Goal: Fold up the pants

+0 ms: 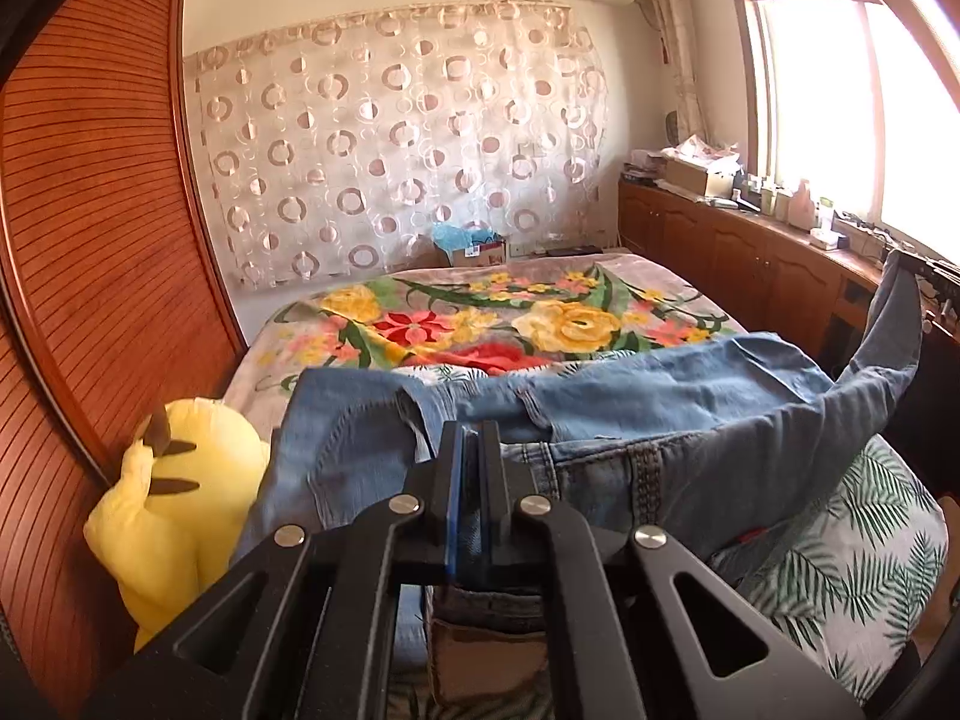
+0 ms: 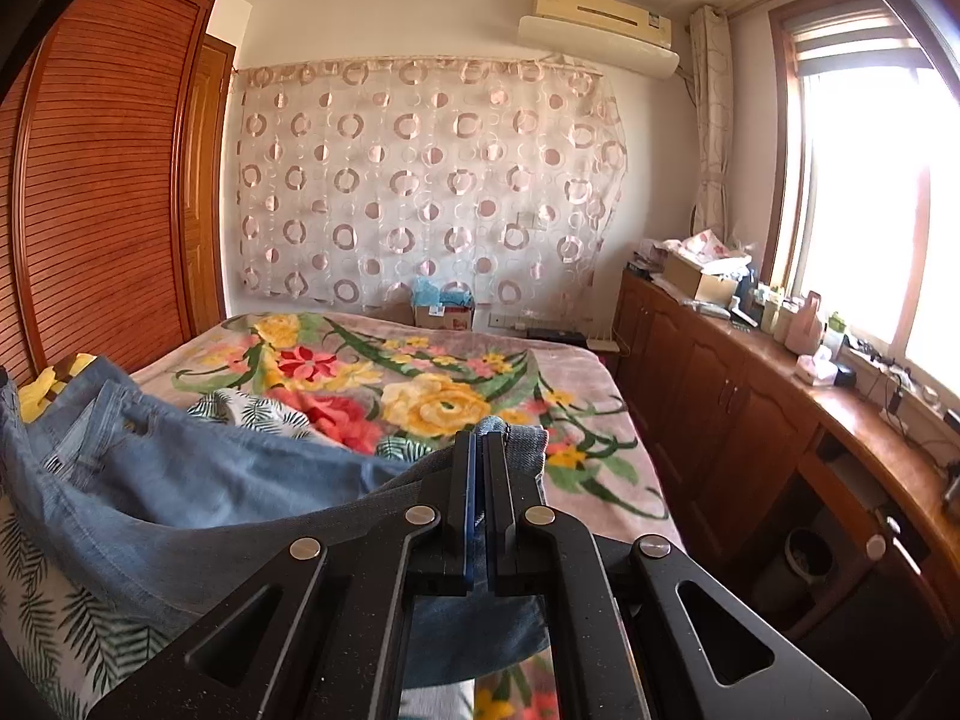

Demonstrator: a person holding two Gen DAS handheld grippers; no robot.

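You hold the jeans up at both ends, mid-fold, over the bed.

Your left gripper (image 1: 471, 438) is clenched on the waistband end, and your right gripper (image 2: 479, 450) is clenched on a hem end; the jeans (image 1: 630, 396) hang between them, partly draped on a leaf-print cloth (image 1: 852, 546) atop the floral blanket (image 1: 480, 312). The denim is pale blue, soft and slack, with thick stitched seams; one leg rises toward your right tool. Next, I judge, bring one end across to the other and lay it flat, keeping the edges matched. A yellow plush toy (image 1: 174, 504) sits just beside the left end.
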